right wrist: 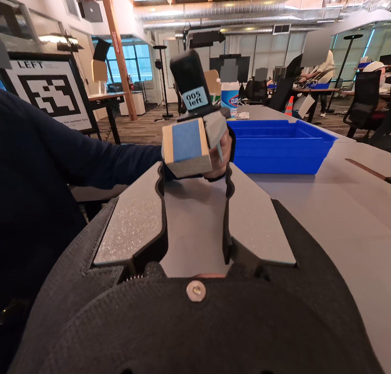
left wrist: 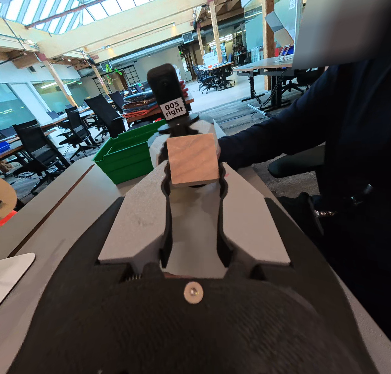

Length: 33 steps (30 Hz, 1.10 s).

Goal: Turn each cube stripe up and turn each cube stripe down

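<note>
I see my left gripper (left wrist: 193,173) closed on the wooden cube (left wrist: 193,159), held up off the grey table (left wrist: 63,205), plain wood facing its camera. From the right wrist view the cube's blue stripe (right wrist: 186,142) faces my right gripper (right wrist: 194,179), whose jaws stand open and empty just short of it, beside the blue bin (right wrist: 275,150).
</note>
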Each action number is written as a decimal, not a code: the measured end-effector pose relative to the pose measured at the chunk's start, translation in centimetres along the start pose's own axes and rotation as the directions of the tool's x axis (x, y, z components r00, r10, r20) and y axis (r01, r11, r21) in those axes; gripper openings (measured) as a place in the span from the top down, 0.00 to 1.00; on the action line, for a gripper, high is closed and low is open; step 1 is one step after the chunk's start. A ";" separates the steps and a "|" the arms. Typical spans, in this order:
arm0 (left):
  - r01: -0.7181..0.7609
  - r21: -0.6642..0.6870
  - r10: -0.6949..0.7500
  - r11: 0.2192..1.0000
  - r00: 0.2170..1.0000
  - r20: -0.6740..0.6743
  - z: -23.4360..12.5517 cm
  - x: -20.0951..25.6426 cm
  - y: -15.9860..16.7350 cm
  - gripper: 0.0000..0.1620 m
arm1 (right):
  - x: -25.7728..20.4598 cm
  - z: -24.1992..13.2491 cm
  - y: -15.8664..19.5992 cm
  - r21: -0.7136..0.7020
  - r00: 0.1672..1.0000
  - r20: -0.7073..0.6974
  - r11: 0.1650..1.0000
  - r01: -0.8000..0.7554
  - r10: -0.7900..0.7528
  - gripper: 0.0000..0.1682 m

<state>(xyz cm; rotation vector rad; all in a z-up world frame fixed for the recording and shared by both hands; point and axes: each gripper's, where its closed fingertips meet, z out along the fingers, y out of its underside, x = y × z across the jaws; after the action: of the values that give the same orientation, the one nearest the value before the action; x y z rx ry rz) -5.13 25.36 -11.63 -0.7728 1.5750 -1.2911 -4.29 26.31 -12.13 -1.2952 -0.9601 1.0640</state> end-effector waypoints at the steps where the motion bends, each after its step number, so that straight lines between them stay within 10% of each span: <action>1: 0.006 0.004 -0.006 1.000 1.000 0.002 0.3 -0.1 0.3 0.73 | 0.0 -0.1 -0.2 0.012 1.000 0.010 1.000 -0.012 0.012 0.67; 33: 0.167 -0.044 -0.155 0.985 0.967 0.201 0.7 -2.9 4.9 0.60 | 1.8 -2.9 0.2 -0.018 0.982 -0.169 0.996 -0.089 0.085 0.73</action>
<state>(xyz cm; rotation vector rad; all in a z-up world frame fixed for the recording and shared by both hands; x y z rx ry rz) -2.98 28.93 -15.63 -1.0530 1.4202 -1.2440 -1.06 27.30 -12.59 -1.4346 -0.7987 0.9943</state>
